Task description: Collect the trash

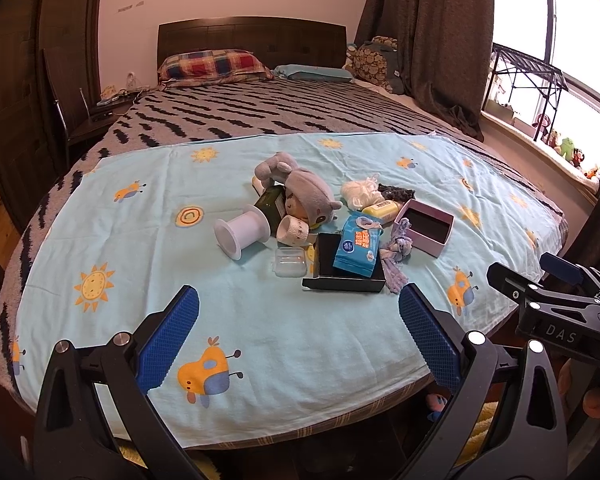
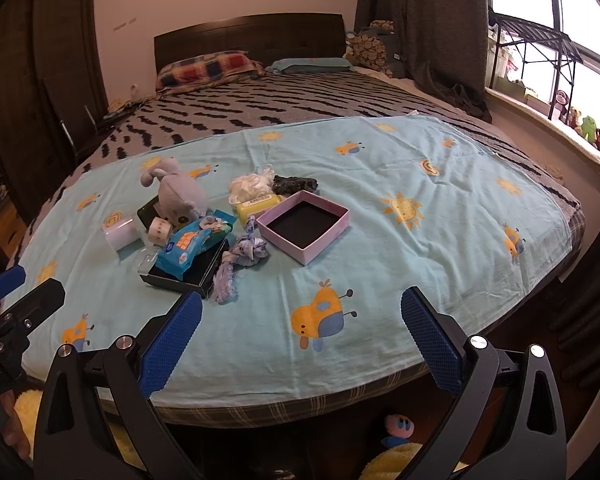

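A heap of small items lies on a light blue printed sheet (image 1: 260, 340) spread over the bed. It holds a blue wet-wipe packet (image 1: 358, 246) (image 2: 192, 244) resting in a black box lid (image 1: 346, 276) (image 2: 188, 270), an open pink box (image 1: 426, 226) (image 2: 304, 226), a white spool (image 1: 240, 234), a clear plastic case (image 1: 290, 263), a grey plush toy (image 1: 296, 192) (image 2: 176, 192), a yellow packet (image 2: 256, 204) and crumpled white material (image 1: 358, 192). My left gripper (image 1: 298, 328) is open, near the bed's foot, short of the heap. My right gripper (image 2: 300, 332) is open too, beside it.
Pillows (image 1: 216, 65) and a dark headboard (image 1: 252, 34) stand at the far end. A curtain (image 1: 432, 28) and a window sill with toys (image 2: 588, 128) are on the right, a chair and nightstand (image 1: 96, 114) on the left. Plush slippers (image 2: 400, 428) lie on the floor.
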`<move>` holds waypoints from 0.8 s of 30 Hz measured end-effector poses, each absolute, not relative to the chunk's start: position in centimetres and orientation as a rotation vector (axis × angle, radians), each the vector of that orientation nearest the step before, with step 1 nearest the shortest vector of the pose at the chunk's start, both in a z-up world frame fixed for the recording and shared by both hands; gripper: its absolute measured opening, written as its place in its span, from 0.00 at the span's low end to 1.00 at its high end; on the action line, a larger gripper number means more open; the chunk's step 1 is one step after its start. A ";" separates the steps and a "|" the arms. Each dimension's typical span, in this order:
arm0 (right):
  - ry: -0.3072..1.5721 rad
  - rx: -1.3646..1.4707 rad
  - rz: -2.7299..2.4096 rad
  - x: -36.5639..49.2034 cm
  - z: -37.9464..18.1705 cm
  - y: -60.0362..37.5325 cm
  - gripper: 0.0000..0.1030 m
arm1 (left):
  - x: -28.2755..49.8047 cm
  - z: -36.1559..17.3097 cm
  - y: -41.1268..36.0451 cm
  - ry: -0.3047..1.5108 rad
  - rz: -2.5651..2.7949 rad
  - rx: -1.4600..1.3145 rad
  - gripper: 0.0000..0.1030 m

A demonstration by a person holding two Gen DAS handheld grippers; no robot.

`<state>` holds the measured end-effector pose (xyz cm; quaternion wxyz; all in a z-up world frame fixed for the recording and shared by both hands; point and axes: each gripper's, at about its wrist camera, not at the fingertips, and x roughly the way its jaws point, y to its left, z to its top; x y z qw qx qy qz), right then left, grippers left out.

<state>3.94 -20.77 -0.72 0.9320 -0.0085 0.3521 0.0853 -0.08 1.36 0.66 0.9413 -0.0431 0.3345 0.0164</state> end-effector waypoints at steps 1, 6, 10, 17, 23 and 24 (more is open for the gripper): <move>0.720 -0.017 0.175 3.9 -0.7 -20.8 0.97 | -0.1 0.7 1.4 0.683 0.034 -0.088 0.92; 0.719 -0.015 0.173 4.0 -0.7 -20.8 0.97 | -0.1 0.7 1.4 0.681 0.036 -0.090 0.92; 0.722 -0.014 0.168 4.2 -0.8 -21.0 0.97 | 0.1 0.7 1.7 0.683 0.041 -0.093 0.92; 0.710 0.000 0.158 5.2 -1.6 -21.4 0.97 | 0.8 0.0 1.8 0.683 0.034 -0.089 0.92; 0.653 -0.012 0.142 5.9 -2.0 -21.5 0.97 | 1.3 -0.4 1.8 0.648 0.029 -0.078 0.92; 0.648 -0.017 0.142 6.1 -2.2 -21.5 0.97 | 1.4 -0.5 1.9 0.644 0.024 -0.078 0.92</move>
